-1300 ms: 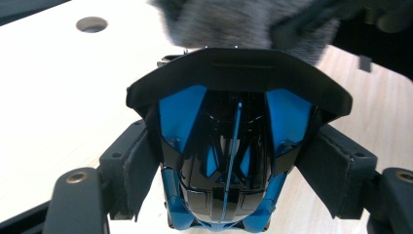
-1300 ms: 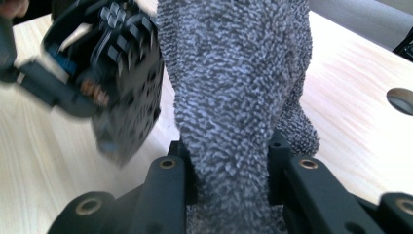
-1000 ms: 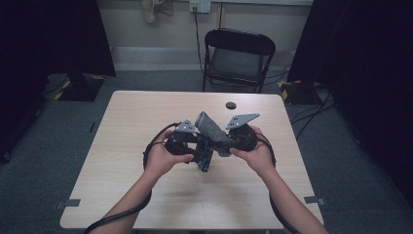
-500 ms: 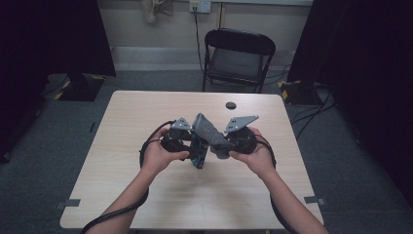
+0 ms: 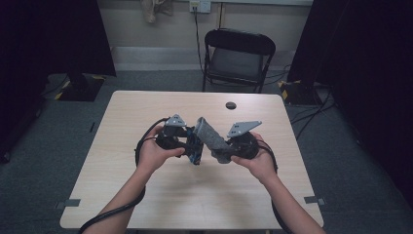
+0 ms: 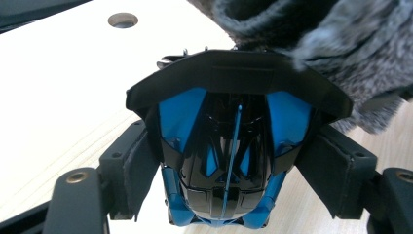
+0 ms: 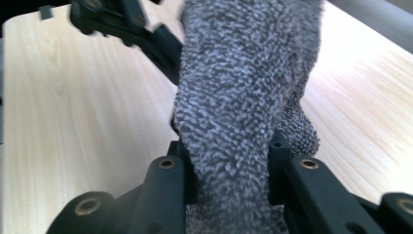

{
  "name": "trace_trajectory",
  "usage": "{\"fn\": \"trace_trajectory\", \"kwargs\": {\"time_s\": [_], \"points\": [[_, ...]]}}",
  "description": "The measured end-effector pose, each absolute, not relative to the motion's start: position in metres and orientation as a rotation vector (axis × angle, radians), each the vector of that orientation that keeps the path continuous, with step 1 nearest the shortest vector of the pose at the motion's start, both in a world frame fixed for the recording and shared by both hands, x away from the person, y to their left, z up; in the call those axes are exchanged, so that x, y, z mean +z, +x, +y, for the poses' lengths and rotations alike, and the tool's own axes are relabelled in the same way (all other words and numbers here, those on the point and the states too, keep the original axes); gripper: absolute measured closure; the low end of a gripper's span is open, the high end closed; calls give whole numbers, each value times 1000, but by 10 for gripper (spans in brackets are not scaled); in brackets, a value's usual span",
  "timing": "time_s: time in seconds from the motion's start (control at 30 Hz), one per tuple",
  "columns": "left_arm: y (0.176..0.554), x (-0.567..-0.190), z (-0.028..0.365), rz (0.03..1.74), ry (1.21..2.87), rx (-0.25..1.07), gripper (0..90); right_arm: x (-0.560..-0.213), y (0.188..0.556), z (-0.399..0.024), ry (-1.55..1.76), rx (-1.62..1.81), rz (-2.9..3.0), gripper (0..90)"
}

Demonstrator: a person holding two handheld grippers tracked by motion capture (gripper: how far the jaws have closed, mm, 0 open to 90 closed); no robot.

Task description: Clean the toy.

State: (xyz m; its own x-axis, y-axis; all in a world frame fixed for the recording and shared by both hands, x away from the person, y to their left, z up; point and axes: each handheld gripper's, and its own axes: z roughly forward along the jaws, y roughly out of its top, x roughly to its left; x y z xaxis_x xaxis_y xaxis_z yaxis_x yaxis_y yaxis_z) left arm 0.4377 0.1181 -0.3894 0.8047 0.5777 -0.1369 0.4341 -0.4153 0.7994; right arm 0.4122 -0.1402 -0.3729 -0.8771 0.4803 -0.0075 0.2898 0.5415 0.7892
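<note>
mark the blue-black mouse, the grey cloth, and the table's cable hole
mouse [image 6: 224, 161], left gripper view, glossy top shell
grey cloth [image 7: 234, 97], right gripper view, middle of the fuzzy fold
cable hole [image 5: 231, 105], high view, its dark centre

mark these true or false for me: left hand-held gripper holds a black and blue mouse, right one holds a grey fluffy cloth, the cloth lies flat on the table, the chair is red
1. The left hand-held gripper holds a black and blue computer mouse. True.
2. The right hand-held gripper is clamped on a grey fluffy cloth. True.
3. The cloth lies flat on the table. False: it is held up above the tabletop, reaching across to the mouse.
4. The chair behind the table is red. False: it is black with a grey seat.
5. A round hole sits near the table's far edge. True.
</note>
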Motion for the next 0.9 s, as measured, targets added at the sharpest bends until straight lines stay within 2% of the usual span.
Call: {"fn": "trace_trajectory", "kwargs": {"time_s": [0.23, 0.63, 0.9], "points": [[432, -384, 115, 710, 2052, 177, 253, -374, 424, -162, 825, 1268, 2453, 699], [430, -379, 104, 684, 2044, 183, 253, -389, 415, -134, 718, 1186, 2548, 697], [430, -377, 105, 682, 2032, 193, 253, -411, 409, -125, 719, 1156, 2603, 697]]}}
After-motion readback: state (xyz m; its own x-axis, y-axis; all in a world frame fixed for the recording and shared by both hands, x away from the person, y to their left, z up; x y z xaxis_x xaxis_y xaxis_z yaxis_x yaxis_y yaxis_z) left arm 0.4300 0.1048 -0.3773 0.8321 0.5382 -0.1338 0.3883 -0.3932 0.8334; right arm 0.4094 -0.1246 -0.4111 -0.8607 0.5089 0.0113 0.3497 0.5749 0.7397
